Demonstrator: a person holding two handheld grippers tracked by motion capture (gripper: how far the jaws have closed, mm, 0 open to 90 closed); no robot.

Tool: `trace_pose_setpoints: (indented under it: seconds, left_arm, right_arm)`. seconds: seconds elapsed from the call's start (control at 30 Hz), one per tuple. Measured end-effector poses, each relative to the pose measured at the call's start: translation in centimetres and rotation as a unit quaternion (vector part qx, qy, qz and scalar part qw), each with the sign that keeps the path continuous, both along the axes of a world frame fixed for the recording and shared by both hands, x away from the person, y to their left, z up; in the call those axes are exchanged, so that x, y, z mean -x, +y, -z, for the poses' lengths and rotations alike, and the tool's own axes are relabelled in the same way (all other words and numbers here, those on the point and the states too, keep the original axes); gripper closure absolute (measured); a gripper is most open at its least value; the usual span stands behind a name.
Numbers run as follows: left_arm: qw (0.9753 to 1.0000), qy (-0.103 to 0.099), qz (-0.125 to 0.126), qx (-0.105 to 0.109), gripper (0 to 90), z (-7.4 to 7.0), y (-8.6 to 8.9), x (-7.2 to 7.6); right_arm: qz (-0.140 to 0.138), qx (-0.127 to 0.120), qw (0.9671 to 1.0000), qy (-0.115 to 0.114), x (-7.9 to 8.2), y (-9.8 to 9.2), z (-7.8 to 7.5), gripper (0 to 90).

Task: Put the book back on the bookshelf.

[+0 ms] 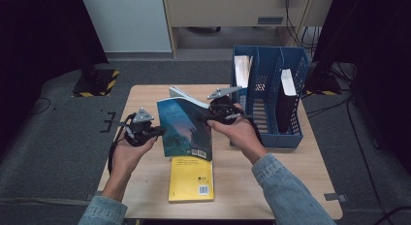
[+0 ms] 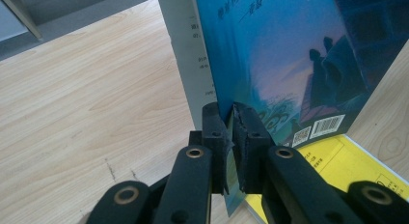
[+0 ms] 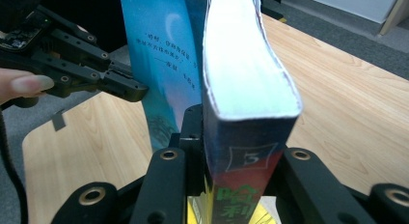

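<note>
A thick blue-covered book (image 1: 186,128) is held upright above the wooden table (image 1: 300,186), its back cover swung open toward the left. My left gripper (image 1: 161,131) is shut on the free edge of that cover (image 2: 289,55), its fingertips (image 2: 230,137) pinching the thin sheet. My right gripper (image 1: 207,117) is shut on the book's page block and spine (image 3: 246,89), with one jaw on each side (image 3: 231,156). In the right gripper view the cover (image 3: 164,64) fans out leftward to the left gripper (image 3: 120,86). A yellow book (image 1: 191,179) lies flat beneath, near the front edge.
A blue slotted file holder (image 1: 269,118) stands at the table's back right, with white papers (image 1: 241,70) in its left slot and a dark book (image 1: 286,104) in its right one. Bare wood lies left of the books (image 2: 87,103). Grey carpet surrounds the table.
</note>
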State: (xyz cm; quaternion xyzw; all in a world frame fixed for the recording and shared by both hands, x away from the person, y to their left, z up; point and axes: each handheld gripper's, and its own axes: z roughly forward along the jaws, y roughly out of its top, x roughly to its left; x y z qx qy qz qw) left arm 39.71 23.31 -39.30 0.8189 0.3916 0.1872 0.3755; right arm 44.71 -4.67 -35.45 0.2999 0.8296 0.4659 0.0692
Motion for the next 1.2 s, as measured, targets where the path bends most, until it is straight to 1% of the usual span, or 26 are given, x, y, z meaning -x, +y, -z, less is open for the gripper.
trace_pose_setpoints:
  seconds: [0.13,0.17,0.2,0.37,0.43,0.53,0.6,0.63,0.67,0.77,0.83,1.0,1.2]
  left_arm:
    - [0.9999,-0.006,-0.005,0.006,83.8,0.2,0.0,1.0]
    - [0.9999,-0.008,-0.006,0.007,83.7,0.2,0.0,1.4]
    - [0.9999,-0.008,-0.006,0.007,83.7,0.2,0.0,1.4]
    - [0.9998,-0.016,-0.008,0.011,83.5,0.5,0.1,2.3]
    - [0.9997,-0.018,-0.007,0.015,83.6,0.6,0.2,2.5]
    - [0.9997,-0.021,-0.008,0.014,83.5,0.7,0.1,2.8]
    - [0.9996,-0.023,-0.008,0.012,83.4,0.7,0.1,2.9]
    - [0.9996,-0.024,-0.008,0.013,83.4,0.7,0.1,2.9]
    - [0.9996,-0.023,-0.008,0.015,83.4,0.8,0.2,3.0]
    - [0.9995,-0.024,-0.008,0.017,83.2,0.8,0.3,3.0]
    - [0.9995,-0.026,-0.009,0.017,82.8,0.9,0.3,3.1]
    - [0.9993,-0.027,-0.011,0.024,82.6,1.0,0.4,3.2]
    - [0.9993,-0.026,-0.013,0.023,81.9,1.0,0.4,3.1]
  right_arm:
    - [-0.008,0.003,0.9999,-0.004,1.1,-0.1,0.0,71.3]
    - [-0.013,0.007,0.9999,-0.008,1.7,-0.2,-0.1,70.9]
    - [-0.013,0.007,0.9999,-0.008,1.7,-0.2,-0.1,70.9]
    - [-0.028,0.006,0.9995,-0.010,2.8,-0.4,0.0,69.7]
    - [-0.028,0.009,0.9994,-0.016,3.0,-0.3,-0.1,69.7]
    - [-0.032,0.010,0.9992,-0.021,3.1,-0.2,-0.4,69.0]
    - [-0.039,0.009,0.9989,-0.024,3.1,0.1,-1.0,68.1]
    - [-0.039,0.009,0.9989,-0.024,3.1,0.1,-1.0,68.1]
    - [-0.045,0.011,0.9985,-0.027,3.1,0.2,-1.4,67.6]
    - [-0.047,0.017,0.9984,-0.025,3.1,0.5,-1.7,67.5]
    - [-0.048,0.022,0.9982,-0.030,3.2,0.7,-1.9,67.0]
    - [-0.047,0.024,0.9982,-0.027,3.2,0.8,-2.0,66.3]
    - [-0.059,0.034,0.9973,-0.027,3.2,1.4,-2.3,64.5]
